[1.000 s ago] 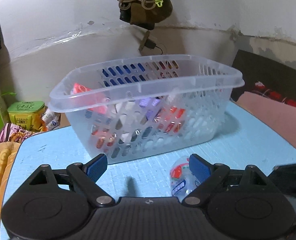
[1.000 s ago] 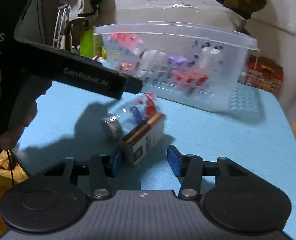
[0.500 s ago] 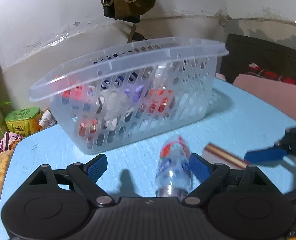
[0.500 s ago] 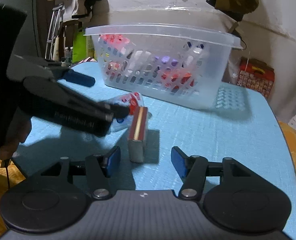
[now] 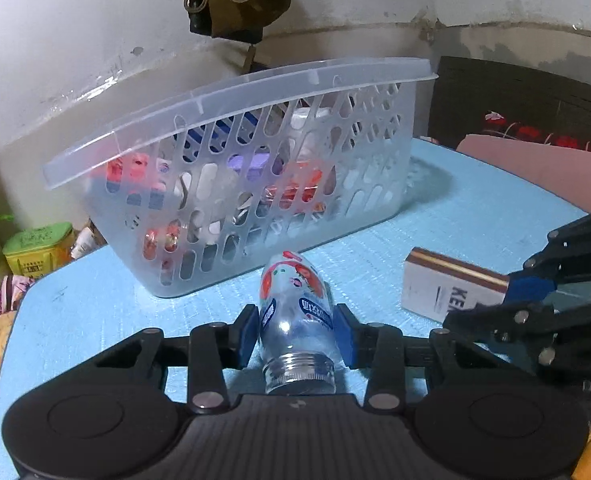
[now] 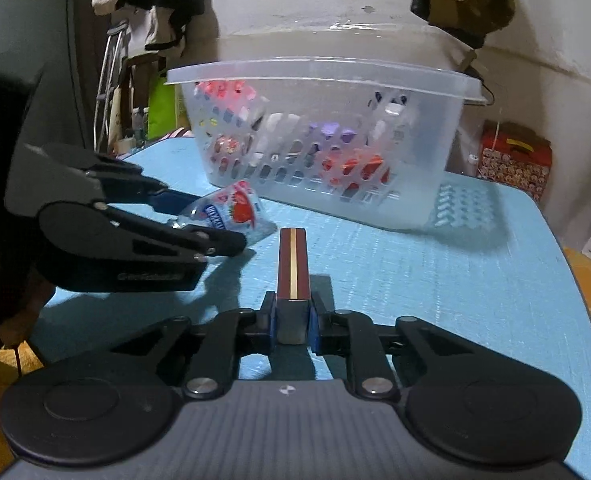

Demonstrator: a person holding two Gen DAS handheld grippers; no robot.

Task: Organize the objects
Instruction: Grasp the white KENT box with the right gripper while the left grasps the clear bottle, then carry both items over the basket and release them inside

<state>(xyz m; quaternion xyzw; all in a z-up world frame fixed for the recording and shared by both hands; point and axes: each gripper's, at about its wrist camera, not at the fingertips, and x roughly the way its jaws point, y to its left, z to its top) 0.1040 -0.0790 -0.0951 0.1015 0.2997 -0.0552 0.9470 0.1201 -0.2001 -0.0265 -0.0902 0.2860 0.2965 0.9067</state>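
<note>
Blue-padded fingers of our left gripper (image 5: pixel 297 334) press against both sides of a small clear bottle (image 5: pixel 297 320), which lies on its side on the light blue table (image 5: pixel 475 216). Its threaded open neck faces us at 6 o'clock, and its strawberry-printed label points toward 12. Fingers of our right gripper (image 6: pixel 292 322) are drawn narrow, clamped on the near end of a slim maroon box (image 6: pixel 292 268) with a gold stripe, standing on its long edge and running away toward 12 o'clock. From the left wrist view, that box (image 5: pixel 439 286) sits at 3 o'clock, near the bottle but apart from it. Beyond both, at 12 o'clock, we see a translucent slotted plastic basket (image 5: pixel 231 96) resting on the table, holding a jumble of red, white, purple and blue items we cannot make out. Past the table edge at 9 o'clock stands a green-lidded yellow tin (image 5: pixel 37 252).
</note>
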